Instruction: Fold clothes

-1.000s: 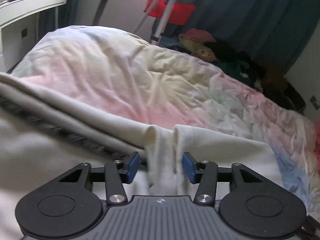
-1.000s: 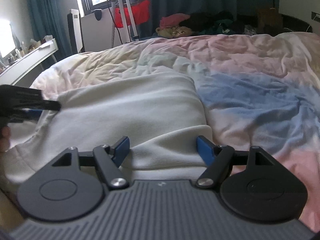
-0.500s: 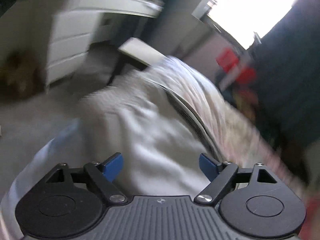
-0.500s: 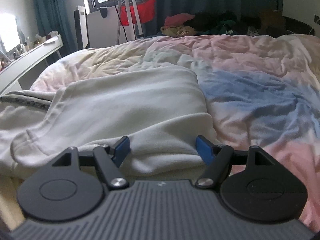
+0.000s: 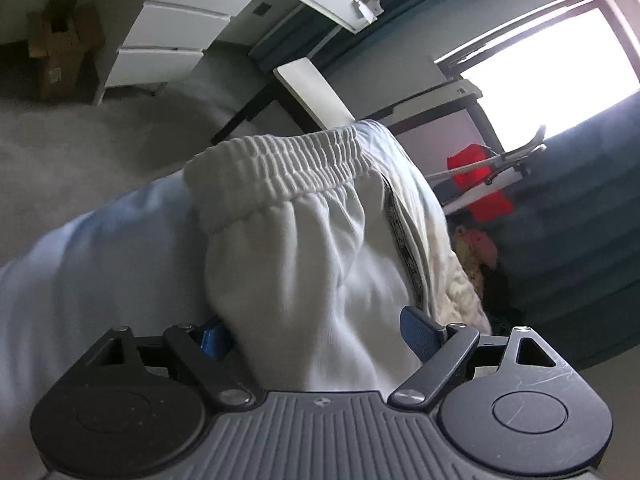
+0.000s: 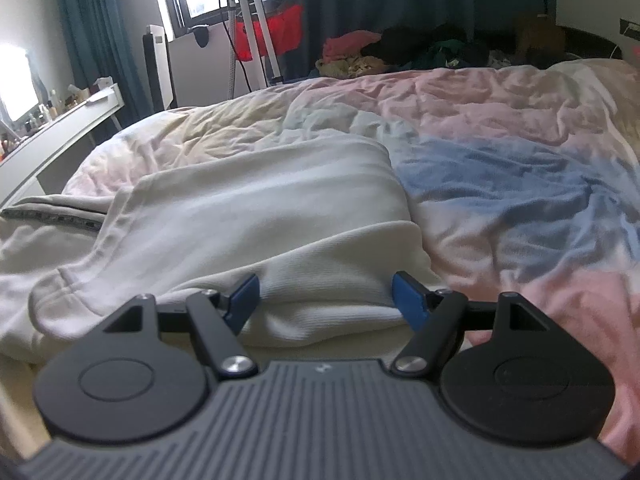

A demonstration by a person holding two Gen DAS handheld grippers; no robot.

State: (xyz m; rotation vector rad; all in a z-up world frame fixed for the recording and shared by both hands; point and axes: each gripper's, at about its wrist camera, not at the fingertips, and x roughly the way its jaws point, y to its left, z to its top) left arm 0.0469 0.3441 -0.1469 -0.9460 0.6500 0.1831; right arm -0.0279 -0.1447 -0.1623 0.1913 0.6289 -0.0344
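Note:
White sweatpants fill the left wrist view, hanging over the bed's edge, with the gathered elastic waistband on top and a grey patterned side stripe. My left gripper is open, and a bulge of the cloth lies between its blue pads. In the right wrist view the sweatpants lie folded over on the quilt. My right gripper is open around the ribbed cuff, its pads apart on either side of it.
The pastel pink and blue quilt covers the bed. A white desk with drawers and a cardboard box stand on the floor to the left. A pile of clothes and a stand with a red item are beyond the bed.
My left gripper let go of the pinched fold, opened wide and swung left to the waistband end. My right gripper stayed open at the cuff, barely moving.

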